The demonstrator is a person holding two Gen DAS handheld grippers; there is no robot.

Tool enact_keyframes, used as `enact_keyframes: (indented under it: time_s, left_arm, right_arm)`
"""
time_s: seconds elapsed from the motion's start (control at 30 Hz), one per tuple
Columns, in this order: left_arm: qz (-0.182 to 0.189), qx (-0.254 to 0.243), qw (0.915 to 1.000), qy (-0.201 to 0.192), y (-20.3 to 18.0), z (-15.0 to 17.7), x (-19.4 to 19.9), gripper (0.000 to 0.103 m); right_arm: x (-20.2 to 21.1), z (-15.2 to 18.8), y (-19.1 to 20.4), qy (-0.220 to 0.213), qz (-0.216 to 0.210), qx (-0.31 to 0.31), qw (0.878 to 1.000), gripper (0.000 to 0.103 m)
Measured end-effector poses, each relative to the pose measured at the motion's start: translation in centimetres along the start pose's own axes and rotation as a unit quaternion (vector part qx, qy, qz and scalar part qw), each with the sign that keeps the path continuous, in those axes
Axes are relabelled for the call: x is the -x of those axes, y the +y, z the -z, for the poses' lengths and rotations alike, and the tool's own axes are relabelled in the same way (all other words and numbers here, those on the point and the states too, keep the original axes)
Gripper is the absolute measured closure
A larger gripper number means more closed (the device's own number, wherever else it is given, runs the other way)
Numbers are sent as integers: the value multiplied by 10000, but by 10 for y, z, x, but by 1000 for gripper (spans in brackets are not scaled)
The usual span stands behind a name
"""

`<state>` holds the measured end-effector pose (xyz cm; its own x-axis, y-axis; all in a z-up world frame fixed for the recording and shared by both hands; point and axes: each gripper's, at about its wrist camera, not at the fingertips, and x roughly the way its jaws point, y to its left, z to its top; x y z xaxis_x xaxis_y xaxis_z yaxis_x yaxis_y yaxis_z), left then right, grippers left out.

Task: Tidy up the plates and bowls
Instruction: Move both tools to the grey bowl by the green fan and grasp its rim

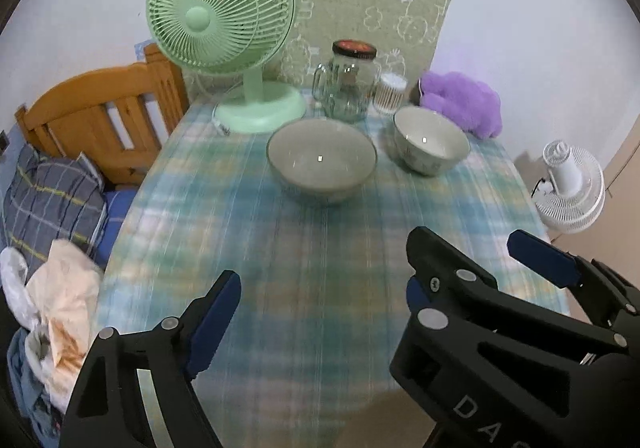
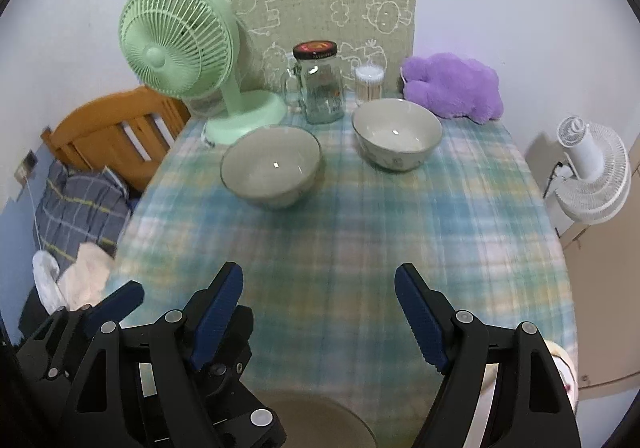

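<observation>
Right claw (image 2: 320, 312) gaping, plate (image 2: 320, 424) edge-cropped beneath, tablecloth (image 2: 360, 228) blurred

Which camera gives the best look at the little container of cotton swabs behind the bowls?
The right wrist view: the cotton swab container stands fully in sight beside the glass jar. In the left wrist view the container is smaller and its base is hidden behind the right-hand bowl.

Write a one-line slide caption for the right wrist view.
Open right gripper faces two empty bowls, left bowl and right bowl, on a plaid tablecloth.
</observation>
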<state>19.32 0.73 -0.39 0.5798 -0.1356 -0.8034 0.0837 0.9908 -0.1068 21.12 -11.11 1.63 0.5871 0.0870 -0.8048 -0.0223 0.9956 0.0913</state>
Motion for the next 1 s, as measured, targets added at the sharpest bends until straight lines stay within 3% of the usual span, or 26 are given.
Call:
enact_keyframes:
  time_s: [0.13,0.27,0.4,0.67,0.77,0.9,1.0]
  left_arm:
    - [-70,-39,10000,-10,10,-20,-17,19]
    - [-105,10,9999,66,21,-35,-37,26]
    - [-98,103,9998,151,31,-47,-57,26]
    - [-127,-77,9998,106,37,-75,-93,28]
    - [-142,-115,9998,108,38,-87,-109,33]
    - [-200,-214,9995,136,37,-99,-131,37]
    - [-154,-245,9995,154,38,-105,-146,42]
  right_arm:
    - [-11,-17,6,-135,78,-127,9998,22]
    - [-31,-32,8,-61,-167,-323,9993,22]
    - [-49,-45,17,-74,141,-369,9992,22]
    - [-86,-68,18,2,145,-454,9989,22]
    - [-101,-79,20,1,260,-377,9990,25]
    - [-124,-94,18,73,447,-416,9981,43]
    - [-139,-101,15,97,454,-381,9982,46]
